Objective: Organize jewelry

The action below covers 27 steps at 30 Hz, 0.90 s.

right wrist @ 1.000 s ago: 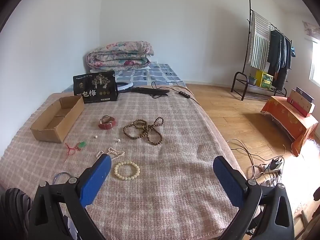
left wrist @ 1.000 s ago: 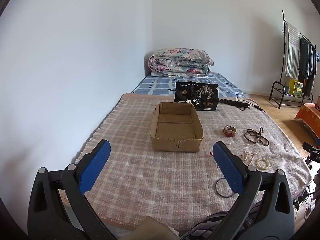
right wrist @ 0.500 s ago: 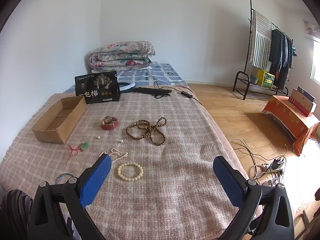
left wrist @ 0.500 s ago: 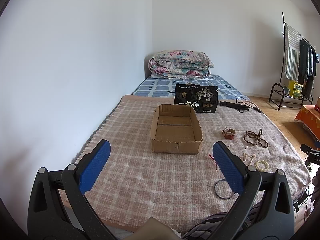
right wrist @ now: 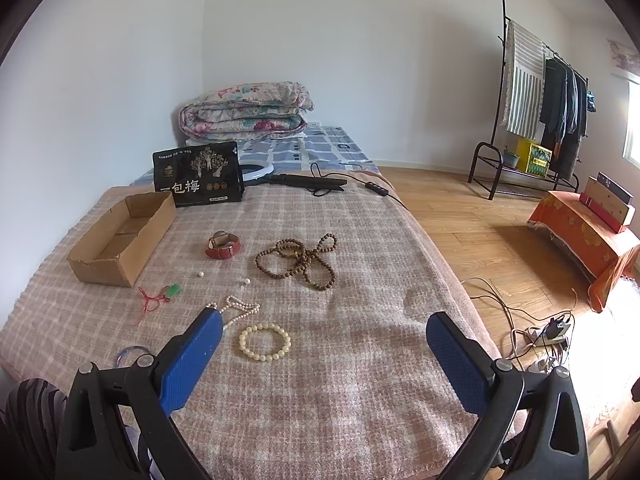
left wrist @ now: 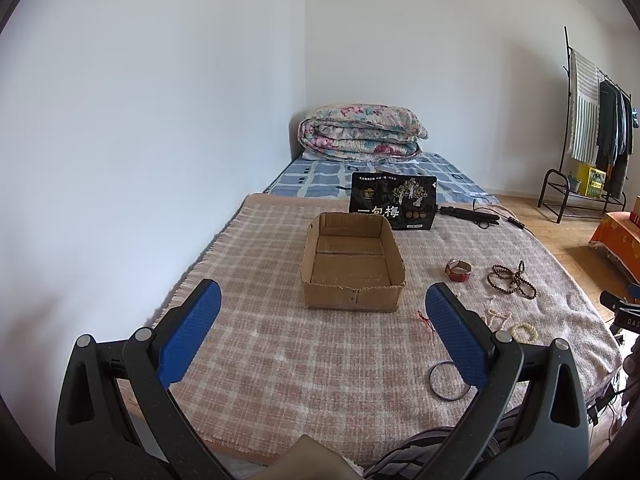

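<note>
Left wrist view. Box (left wrist: 354,270): empty, centre of blanket (left wrist: 260,344). Bangle (left wrist: 449,383) near right of box, toward the camera; red cord (left wrist: 427,322) beside box's near right corner. Risk: thin bangle may slip from the pads, lying flat on soft pile. Left gripper (left wrist: 320,328): wide, holding nothing, touching nothing.

Right wrist view. All right of box (right wrist: 120,236): watch (right wrist: 223,246), brown beads (right wrist: 298,260), pearls (right wrist: 240,309), cream bracelet (right wrist: 265,341), two loose pearls. Risk: long strands may snag or trail. Right gripper (right wrist: 322,354): wide, empty, clear of blanket.
</note>
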Tool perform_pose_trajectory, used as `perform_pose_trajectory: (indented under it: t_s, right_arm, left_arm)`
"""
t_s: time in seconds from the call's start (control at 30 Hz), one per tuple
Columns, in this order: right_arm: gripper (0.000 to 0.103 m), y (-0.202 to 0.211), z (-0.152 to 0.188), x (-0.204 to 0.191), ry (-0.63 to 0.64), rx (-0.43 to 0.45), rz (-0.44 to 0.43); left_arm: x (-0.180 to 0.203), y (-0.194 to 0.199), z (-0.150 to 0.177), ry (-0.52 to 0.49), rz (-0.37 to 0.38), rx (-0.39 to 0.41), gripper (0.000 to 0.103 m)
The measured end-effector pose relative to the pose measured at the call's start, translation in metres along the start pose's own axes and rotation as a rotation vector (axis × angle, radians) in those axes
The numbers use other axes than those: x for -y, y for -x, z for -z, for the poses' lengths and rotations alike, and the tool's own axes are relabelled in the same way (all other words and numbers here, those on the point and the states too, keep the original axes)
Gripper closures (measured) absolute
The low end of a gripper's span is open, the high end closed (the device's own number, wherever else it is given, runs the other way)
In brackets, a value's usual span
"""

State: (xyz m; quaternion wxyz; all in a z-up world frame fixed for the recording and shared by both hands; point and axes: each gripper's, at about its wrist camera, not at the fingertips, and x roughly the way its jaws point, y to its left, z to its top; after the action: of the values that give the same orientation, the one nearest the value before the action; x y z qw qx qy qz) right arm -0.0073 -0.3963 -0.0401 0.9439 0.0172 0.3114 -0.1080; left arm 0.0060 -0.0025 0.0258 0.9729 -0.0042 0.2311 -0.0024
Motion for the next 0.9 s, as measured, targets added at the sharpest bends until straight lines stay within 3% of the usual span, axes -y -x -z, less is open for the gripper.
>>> perform_pose_trajectory:
  t_s: [0.9]
  right_arm:
    - [0.0,-0.004,0.002,0.001,-0.011,-0.013,-0.01]
  left_arm:
    - [0.001,-0.002,0.012,0.0,0.002,0.0,0.0]
